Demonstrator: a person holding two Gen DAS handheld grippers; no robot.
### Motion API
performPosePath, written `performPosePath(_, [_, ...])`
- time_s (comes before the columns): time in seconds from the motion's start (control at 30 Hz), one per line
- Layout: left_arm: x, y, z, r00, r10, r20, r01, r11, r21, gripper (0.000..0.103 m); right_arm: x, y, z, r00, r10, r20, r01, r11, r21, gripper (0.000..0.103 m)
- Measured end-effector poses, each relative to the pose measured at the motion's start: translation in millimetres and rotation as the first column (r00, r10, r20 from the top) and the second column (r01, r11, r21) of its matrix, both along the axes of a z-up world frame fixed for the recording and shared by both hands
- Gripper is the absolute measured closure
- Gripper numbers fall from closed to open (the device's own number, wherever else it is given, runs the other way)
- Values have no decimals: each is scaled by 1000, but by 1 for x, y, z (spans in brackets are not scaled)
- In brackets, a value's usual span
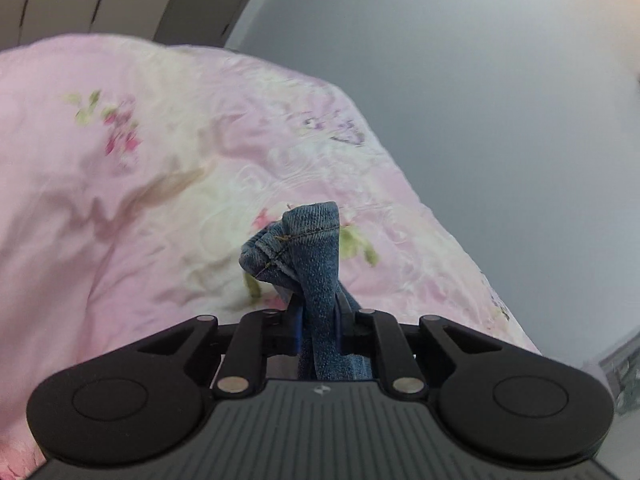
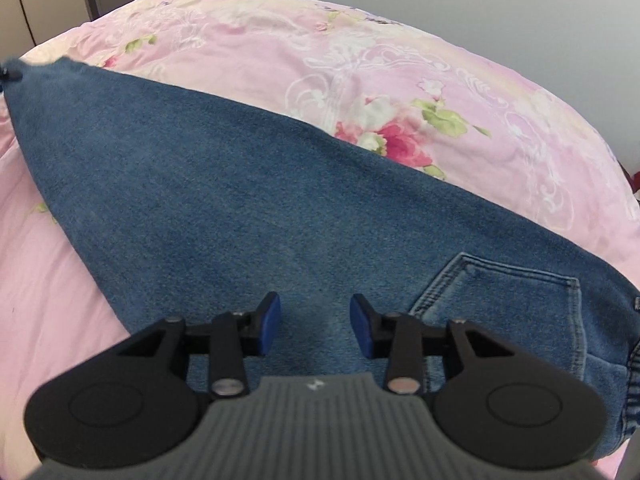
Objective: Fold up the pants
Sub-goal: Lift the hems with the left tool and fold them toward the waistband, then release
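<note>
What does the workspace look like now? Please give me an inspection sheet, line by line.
Surface: bed with pink flowered cover.
Job's things: blue jeans spread on the cover, back pocket facing up; hem lifted.
Clutter: nothing seen.
Grippers: left gripper shut on the hem; right gripper open above the jeans.
Cables: nothing seen.
Surroundings: grey wall, wardrobe doors.

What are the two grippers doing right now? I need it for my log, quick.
Left gripper: closed on a bunched hem of the jeans.
Right gripper: open, holding nothing, above the jeans spread on the bed cover.
</note>
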State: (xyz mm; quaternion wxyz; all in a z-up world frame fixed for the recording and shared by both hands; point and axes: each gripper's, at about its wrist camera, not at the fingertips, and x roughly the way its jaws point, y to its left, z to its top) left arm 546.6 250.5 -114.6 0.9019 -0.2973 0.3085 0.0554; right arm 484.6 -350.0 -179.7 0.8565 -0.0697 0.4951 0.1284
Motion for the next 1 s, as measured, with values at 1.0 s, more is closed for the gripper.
performPosePath(1.0, [-116, -416, -92, 543, -773, -329, 740, 255, 623, 87, -8, -48, -18, 991, -112, -70, 125, 966, 227, 63])
